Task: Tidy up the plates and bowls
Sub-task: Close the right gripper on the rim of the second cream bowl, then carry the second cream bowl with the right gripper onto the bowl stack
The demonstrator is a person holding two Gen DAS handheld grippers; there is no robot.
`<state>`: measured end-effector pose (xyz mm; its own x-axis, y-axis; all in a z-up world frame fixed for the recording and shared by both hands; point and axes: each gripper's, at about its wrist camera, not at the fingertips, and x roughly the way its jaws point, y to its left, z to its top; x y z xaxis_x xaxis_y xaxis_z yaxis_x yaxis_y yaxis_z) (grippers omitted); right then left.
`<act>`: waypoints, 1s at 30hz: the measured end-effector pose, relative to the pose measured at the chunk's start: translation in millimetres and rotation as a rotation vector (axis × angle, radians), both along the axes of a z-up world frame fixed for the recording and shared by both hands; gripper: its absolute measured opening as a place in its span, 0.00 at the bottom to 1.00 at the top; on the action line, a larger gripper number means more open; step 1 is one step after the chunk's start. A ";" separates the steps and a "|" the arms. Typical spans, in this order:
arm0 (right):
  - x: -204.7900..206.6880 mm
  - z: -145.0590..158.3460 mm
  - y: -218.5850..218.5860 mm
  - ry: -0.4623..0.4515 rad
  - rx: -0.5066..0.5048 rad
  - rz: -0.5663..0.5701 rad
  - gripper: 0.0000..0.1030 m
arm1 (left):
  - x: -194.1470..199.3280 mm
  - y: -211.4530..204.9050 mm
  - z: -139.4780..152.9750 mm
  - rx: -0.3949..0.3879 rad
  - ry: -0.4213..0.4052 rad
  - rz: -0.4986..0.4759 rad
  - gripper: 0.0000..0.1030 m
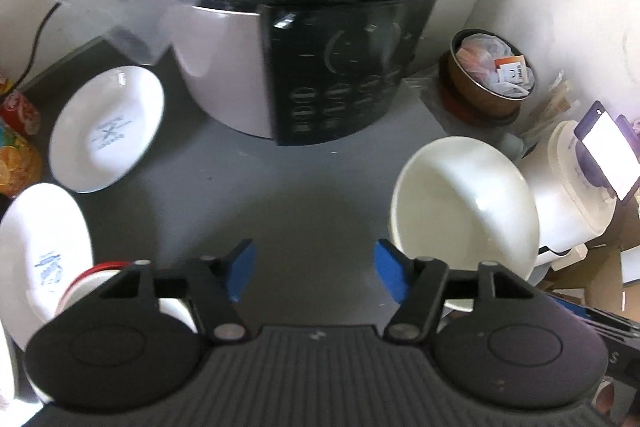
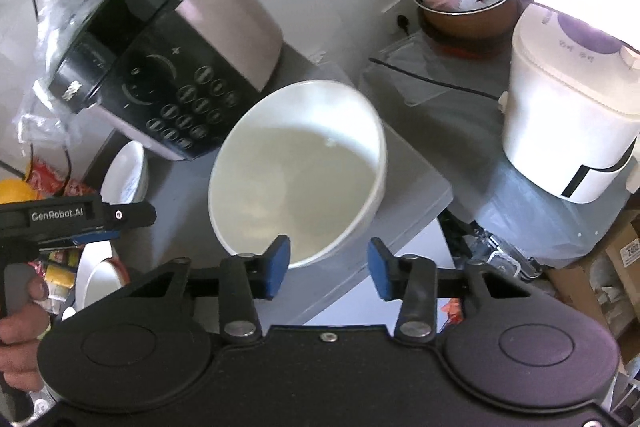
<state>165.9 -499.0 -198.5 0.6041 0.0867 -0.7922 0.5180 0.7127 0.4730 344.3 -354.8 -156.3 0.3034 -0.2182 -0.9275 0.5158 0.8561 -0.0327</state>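
The left gripper (image 1: 315, 269) hangs released over the grey tabletop (image 1: 288, 195), its blue pads (image 1: 240, 273) spread wide with nothing between them. The right gripper (image 2: 329, 269) is likewise released, its pads (image 2: 278, 267) apart, the left pad just in front of the near rim of a large white bowl (image 2: 298, 175); whether it touches the rim cannot be told.

That bowl is deep, plain, glossy and empty, standing upright on the tabletop close to its right edge; in the left wrist view it sits just right of the left gripper. Two shallow white plates show on the left side: one plate (image 1: 106, 129) with a faint blue mark in its centre lies near the rice cooker (image 1: 312, 39), and a second plate (image 1: 40, 251), marked the same way, lies nearer at the left edge. Beside that second plate a red-rimmed white dish (image 1: 94, 277) is partly hidden behind the gripper's body.

So: one large bowl, two marked plates, one red-rimmed dish.

Further out stand a black-fronted rice cooker under clear plastic, a brown pot (image 1: 490, 71) stuffed with packets, and a white appliance (image 2: 568, 123) to the right
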 end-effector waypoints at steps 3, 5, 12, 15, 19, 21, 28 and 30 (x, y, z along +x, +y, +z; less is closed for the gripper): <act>7.2 -6.1 -1.8 0.014 -0.005 0.006 0.35 | -1.0 -6.7 -6.2 -0.010 0.018 0.006 0.53; 11.9 -10.6 -0.7 0.023 -0.010 0.012 0.30 | -2.2 -8.2 -8.5 -0.025 0.021 -0.003 0.53; 24.9 -18.2 5.7 0.063 -0.079 0.015 0.26 | -0.5 -9.7 -21.9 -0.013 0.033 -0.028 0.53; 29.6 -16.9 6.7 0.072 -0.110 0.039 0.25 | -0.6 -12.7 -28.6 -0.013 0.037 -0.055 0.53; 33.4 -15.5 7.3 0.082 -0.136 0.079 0.24 | 1.2 -17.5 -36.8 -0.016 0.059 -0.052 0.53; 34.7 -15.5 6.3 0.083 -0.136 0.086 0.23 | 3.0 -18.0 -38.9 -0.020 0.063 -0.045 0.53; 39.8 -15.4 10.8 0.084 -0.146 0.115 0.23 | 16.1 -19.4 -51.1 -0.024 0.075 -0.048 0.45; 41.9 -15.4 10.3 0.086 -0.137 0.121 0.22 | 19.9 -19.9 -57.3 -0.029 0.096 -0.045 0.37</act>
<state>207.8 -488.7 -213.8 0.5254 0.0421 -0.8498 0.4589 0.8271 0.3247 364.2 -374.8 -213.6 0.2027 -0.2567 -0.9450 0.5474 0.8299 -0.1080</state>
